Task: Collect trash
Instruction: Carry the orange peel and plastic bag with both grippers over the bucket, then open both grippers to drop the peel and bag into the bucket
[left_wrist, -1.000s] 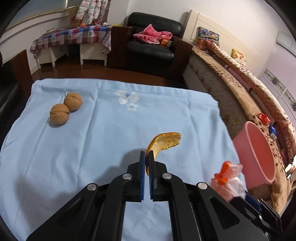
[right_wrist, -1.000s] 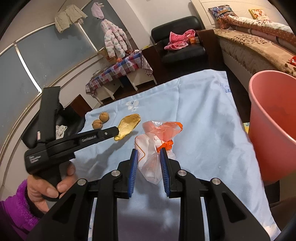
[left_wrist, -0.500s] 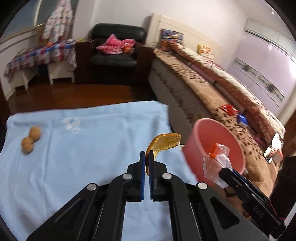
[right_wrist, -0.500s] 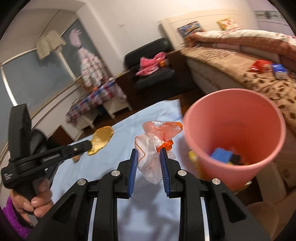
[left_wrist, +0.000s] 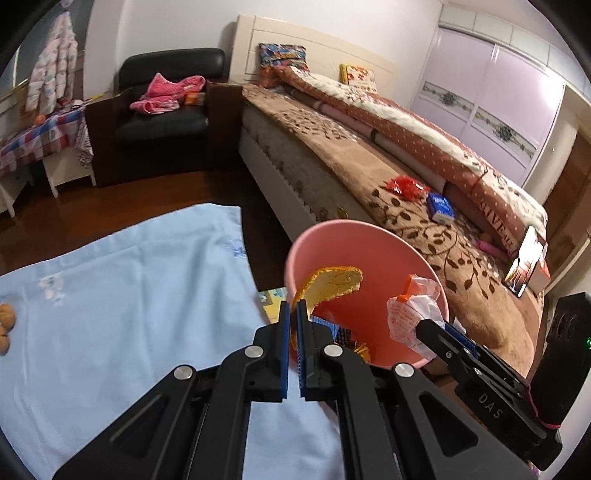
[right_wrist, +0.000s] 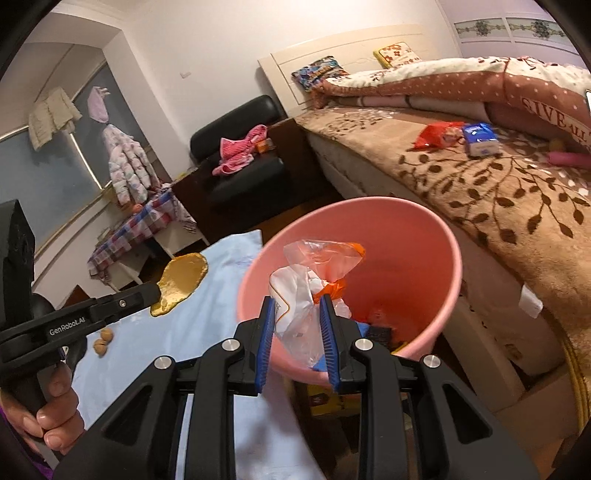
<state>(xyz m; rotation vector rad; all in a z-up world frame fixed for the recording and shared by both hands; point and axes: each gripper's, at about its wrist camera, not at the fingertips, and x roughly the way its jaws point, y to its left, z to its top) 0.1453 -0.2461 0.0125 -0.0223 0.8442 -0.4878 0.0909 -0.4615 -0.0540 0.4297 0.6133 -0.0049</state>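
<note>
My left gripper (left_wrist: 292, 314) is shut on an orange peel (left_wrist: 332, 284), which hangs over the near rim of a pink bin (left_wrist: 314, 236). From the right wrist, the same left gripper (right_wrist: 157, 290) holds the peel (right_wrist: 183, 278) just left of the bin (right_wrist: 436, 236). A crumpled clear plastic bag with orange print (right_wrist: 306, 280) is pinched in my right gripper (right_wrist: 296, 308) above the bin's mouth. In the left wrist view the right gripper (left_wrist: 421, 325) and the bag (left_wrist: 410, 314) sit over the bin's right side. Several scraps lie at the bin's bottom.
A light blue cloth (left_wrist: 129, 314) covers the table to the left, with two walnuts (right_wrist: 103, 341) on it. The bed (left_wrist: 388, 184) runs behind the bin, carrying a red packet (left_wrist: 404, 184) and a blue pack (left_wrist: 439, 208). A black armchair (left_wrist: 166, 110) stands farther back.
Both grippers swung right from over the blue cloth to the pink bin, each keeping its load. The walnuts slid toward the left edge of the left wrist view.
</note>
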